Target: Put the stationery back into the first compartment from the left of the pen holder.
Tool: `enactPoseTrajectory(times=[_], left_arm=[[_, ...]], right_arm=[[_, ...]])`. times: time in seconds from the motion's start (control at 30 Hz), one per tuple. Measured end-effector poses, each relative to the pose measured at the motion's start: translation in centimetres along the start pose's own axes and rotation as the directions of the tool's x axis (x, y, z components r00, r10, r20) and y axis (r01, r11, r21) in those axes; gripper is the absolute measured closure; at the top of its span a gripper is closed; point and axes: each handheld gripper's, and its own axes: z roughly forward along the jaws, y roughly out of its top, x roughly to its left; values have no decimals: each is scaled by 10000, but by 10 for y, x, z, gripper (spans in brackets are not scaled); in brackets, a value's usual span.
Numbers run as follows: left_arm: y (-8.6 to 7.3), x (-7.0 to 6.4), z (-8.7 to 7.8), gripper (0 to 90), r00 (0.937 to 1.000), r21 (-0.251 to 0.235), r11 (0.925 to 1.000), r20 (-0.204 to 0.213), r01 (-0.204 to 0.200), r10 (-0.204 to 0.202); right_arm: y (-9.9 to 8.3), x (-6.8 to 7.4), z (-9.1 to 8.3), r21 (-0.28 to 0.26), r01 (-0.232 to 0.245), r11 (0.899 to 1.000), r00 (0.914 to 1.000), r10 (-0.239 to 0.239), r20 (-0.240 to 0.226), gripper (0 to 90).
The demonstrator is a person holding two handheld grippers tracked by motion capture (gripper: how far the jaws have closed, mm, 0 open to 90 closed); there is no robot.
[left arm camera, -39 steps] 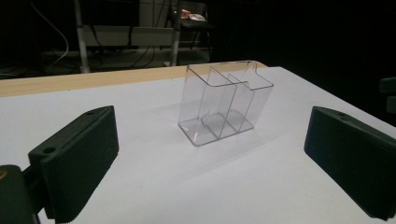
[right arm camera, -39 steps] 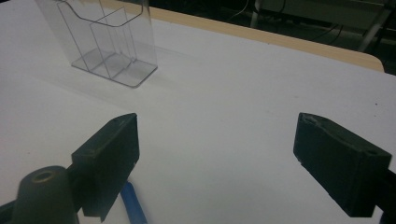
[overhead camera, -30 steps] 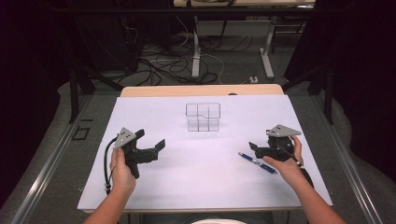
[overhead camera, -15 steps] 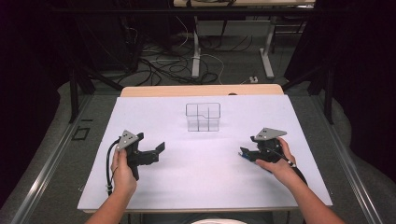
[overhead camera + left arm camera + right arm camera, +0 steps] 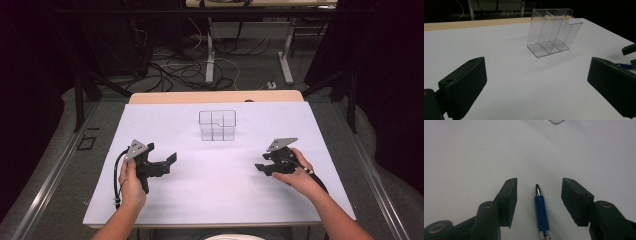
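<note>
A blue pen (image 5: pixel 541 213) lies flat on the white table (image 5: pixel 220 200) at its right side, silver tip pointing away from the person. The right gripper (image 5: pixel 539 192) hangs over it with jaws spread wide on either side of the barrel, neither one touching it. The left gripper (image 5: pixel 167 162), held over the table's left part, is wide open and holds nothing. A clear plastic divided organizer (image 5: pixel 217 125) stands farther back, near the middle.

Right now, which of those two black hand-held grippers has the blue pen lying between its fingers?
The right gripper: its open fingers straddle the blue pen on the white table. The left gripper is open over bare table.
</note>
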Motion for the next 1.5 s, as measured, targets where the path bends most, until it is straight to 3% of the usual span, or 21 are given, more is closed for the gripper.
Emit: enactPoseTrajectory(times=[0.33,0.43,0.47,0.5,0.6,0.63,0.67,0.93,1.07,1.1,1.13,1.17,1.2,1.23,1.27,1.3,1.33,1.37,1.43,1.47,1.5], left_arm=[[-1,2,0,23,10000,75,9999,25,67,-67],[-1,2,1,23,9999,117,9999,42,94,-94],[-2,2,1,24,9999,119,9999,49,103,-104],[-2,2,1,24,9999,120,9999,59,104,-105],[-2,2,0,24,9999,119,9999,65,105,-106],[-2,3,0,24,9999,120,9999,68,106,-107],[-2,3,0,24,9999,125,9999,70,108,-109],[-2,3,1,24,9998,169,9998,119,140,-142],[-2,3,1,24,9998,165,9997,127,156,-158],[-2,3,1,24,9998,167,9997,132,164,-166],[-2,3,1,24,9998,167,9997,137,168,-171],[-2,4,1,24,9999,180,9998,122,115,-117],[-2,3,1,24,9997,162,9997,150,198,-200],[-2,3,1,24,9997,161,9997,146,202,-205],[-2,3,1,24,9997,165,9997,149,190,-192],[-2,3,1,24,9997,163,9997,145,189,-191],[-2,4,1,25,9998,165,9998,127,122,-124],[-2,4,1,24,9998,162,9998,130,123,-125],[-2,3,1,25,9997,146,9997,155,191,-194],[-2,3,1,25,9997,148,9997,165,190,-192],[-2,4,1,25,9998,170,9998,145,139,-141]], right_arm=[[5,-7,4,1407,-27,9901,9994,75,-339,586],[6,-8,7,1684,123,9856,9993,-62,-365,611],[5,-8,9,1393,57,9902,9992,-3,-391,616],[8,-8,8,1947,-26,9809,9993,96,-353,619],[11,-8,10,2300,87,9732,9992,8,-411,633],[14,-8,8,2850,137,9584,9992,-28,-387,636],[13,-7,10,2631,157,9646,9991,-49,-416,637],[23,-8,12,3667,385,9295,9992,-321,-237,624],[25,-10,15,3789,589,9235,9979,-442,-474,643],[26,-9,14,3995,503,9153,9987,-500,-111,649],[26,-10,16,3922,594,9180,9981,-480,-389,658],[27,-10,15,4233,688,9034,9976,-596,-349,667],[25,-10,18,3942,610,9170,9979,-472,-447,673],[27,-9,16,4208,598,9052,9981,-484,-377,681],[25,-9,19,4059,596,9120,9979,-442,-473,686],[28,-10,17,4487,773,8903,9969,-616,-495,695],[26,-9,19,4339,697,8982,9972,-517,-533,699],[28,-9,18,4661,844,8807,9964,-696,-490,703],[26,-9,21,4492,775,8901,9967,-580,-569,713],[27,-9,19,4724,801,8777,9965,-586,-602,717],[27,-9,20,4667,718,8815,9969,-490,-609,723]])
